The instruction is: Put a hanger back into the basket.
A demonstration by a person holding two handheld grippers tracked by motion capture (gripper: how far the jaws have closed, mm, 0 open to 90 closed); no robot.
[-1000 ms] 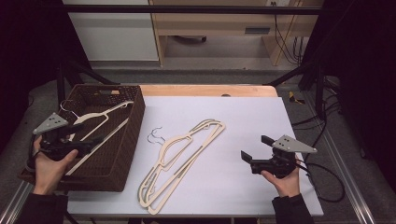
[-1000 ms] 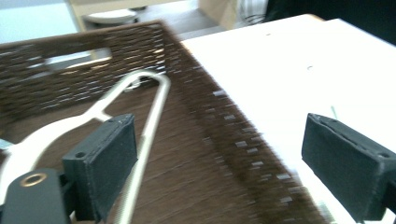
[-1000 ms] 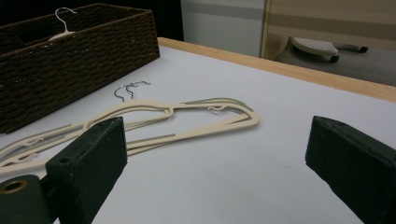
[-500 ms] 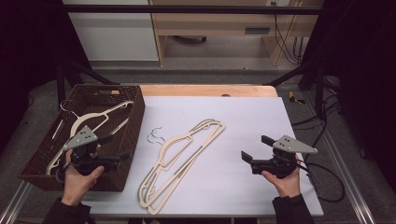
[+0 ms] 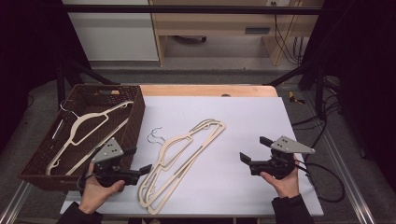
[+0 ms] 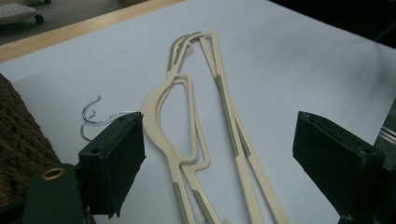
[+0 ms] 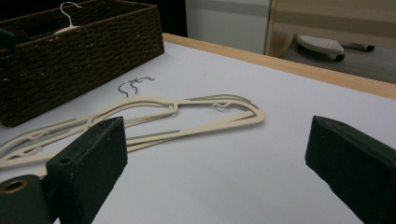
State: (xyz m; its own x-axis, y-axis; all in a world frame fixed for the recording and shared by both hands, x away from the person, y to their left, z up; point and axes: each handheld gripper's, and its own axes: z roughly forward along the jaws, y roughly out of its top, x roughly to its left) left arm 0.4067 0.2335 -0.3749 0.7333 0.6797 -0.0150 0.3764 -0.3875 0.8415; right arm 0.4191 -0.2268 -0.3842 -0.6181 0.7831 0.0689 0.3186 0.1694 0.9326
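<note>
— Cream plastic, two hangers (image 5: pixel 180 161) stacked one on the other, lying flat on the white bench (image 5: pixel 252 116) with their wire hooks toward the wicker basket (image 5: pixel 135 116).

— And the left hand-held gripper (image 5: pixel 140 163)?

— Low at the near left of the bench, just by the basket's front corner, its tips at the lower end of the hanger pair. In the left gripper view its jaws straddle the hangers with bench showing on both sides. They have just been closing a little, yet they stand wide apart, and neither pad presses on anything. I can't tell whether a tip touches the plastic.

— The right hand-held gripper (image 5: pixel 254 153)?

— Held in the right hand (image 5: pixel 282 179) at the near right, well apart from the hangers, pointing toward them. Jaws spread wide, nothing between them.

— Anything in the basket?

— A third hanger (image 5: pixel 86 128), same cream colour, lying slantwise inside.
</note>
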